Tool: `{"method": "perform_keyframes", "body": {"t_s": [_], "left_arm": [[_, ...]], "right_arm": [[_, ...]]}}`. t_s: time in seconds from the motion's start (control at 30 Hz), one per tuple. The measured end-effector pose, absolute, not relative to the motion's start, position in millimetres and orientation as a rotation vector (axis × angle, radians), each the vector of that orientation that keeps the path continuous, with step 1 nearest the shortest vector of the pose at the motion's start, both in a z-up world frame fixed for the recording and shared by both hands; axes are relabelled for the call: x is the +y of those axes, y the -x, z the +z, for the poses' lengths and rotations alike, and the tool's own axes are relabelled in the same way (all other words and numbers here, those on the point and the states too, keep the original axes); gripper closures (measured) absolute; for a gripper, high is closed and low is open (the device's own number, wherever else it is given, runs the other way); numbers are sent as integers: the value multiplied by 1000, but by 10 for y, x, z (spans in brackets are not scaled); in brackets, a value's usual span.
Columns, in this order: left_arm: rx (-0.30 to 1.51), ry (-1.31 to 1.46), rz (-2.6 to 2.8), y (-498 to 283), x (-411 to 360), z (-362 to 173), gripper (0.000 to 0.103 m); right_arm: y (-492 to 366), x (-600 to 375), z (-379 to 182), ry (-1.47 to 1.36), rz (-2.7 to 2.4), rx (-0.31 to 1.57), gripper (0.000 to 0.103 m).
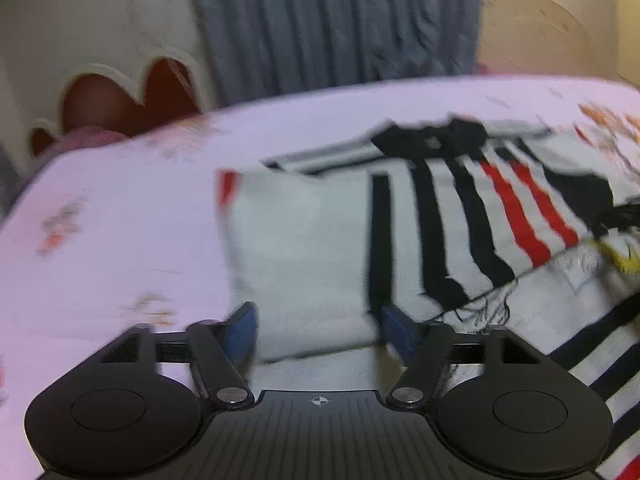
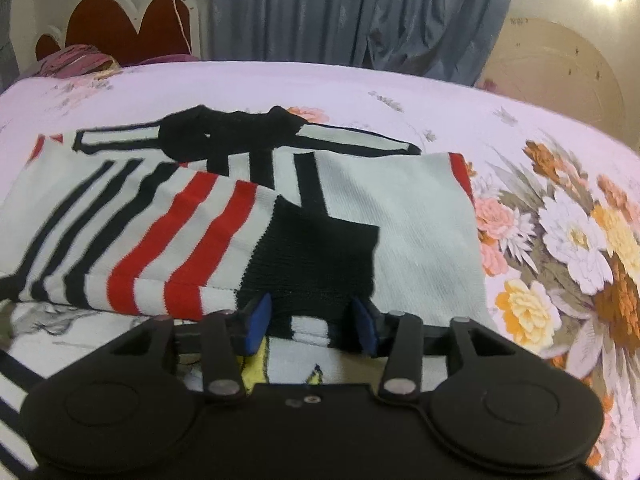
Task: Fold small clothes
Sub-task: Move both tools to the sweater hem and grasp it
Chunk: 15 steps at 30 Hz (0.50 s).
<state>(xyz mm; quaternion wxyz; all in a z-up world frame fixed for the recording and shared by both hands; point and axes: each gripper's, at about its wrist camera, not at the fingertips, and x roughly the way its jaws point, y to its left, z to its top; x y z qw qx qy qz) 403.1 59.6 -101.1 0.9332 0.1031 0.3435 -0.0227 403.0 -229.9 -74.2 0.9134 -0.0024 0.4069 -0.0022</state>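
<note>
One bed (image 2: pixel 280 84) with a flowered pink sheet carries one striped sweater (image 2: pixel 168 216), its sleeves folded across the body. One grey curtain (image 2: pixel 320 8) hangs behind. The right gripper (image 2: pixel 312 320) stands half open around the black cuff (image 2: pixel 320 256); whether it pinches is unclear. The left gripper (image 1: pixel 318 330) gapes wide, holding nothing.

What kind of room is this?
Most likely a bedroom: a flowered bedsheet covers a bed with a scalloped headboard, and blue curtains hang behind it. A striped sweater lies on the sheet.
</note>
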Motion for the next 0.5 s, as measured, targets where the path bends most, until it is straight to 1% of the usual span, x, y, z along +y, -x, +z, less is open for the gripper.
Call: {"method": "perform_keyframes", "body": {"t_s": [0.03, 0.07, 0.1, 0.2, 0.27, 0.3, 0.33, 0.37, 0.5], "left_arm": [[681, -201, -42, -3929, 641, -966, 4], [673, -185, -47, -3795, 705, -929, 4], [684, -174, -44, -3688, 758, -916, 4], [733, -153, -31, -3331, 916, -954, 5], [775, -120, -33, -3103, 1022, -1011, 13], [803, -94, -35, -3006, 1066, -1049, 21], [841, -49, -44, -2901, 1122, -1101, 26], [864, -4, -56, -2820, 1172, -1149, 28], [893, 142, -118, -2470, 1250, -1233, 29]], "right_arm": [[-3931, -2382, -679, -39, 15, 817, 57], [-3829, -2481, -638, -82, 31, 815, 60], [-3714, -2591, -616, -116, 37, 822, 61], [-3321, -2902, -606, -155, 25, 829, 59], [-3094, -3048, -629, -175, 30, 854, 58], [-2972, -3121, -652, -192, 40, 870, 58], [-2845, -3189, -681, -203, 47, 882, 58], [-2732, -3240, -705, -210, 52, 891, 57], [-2310, -3407, -846, -311, 100, 934, 54]]}}
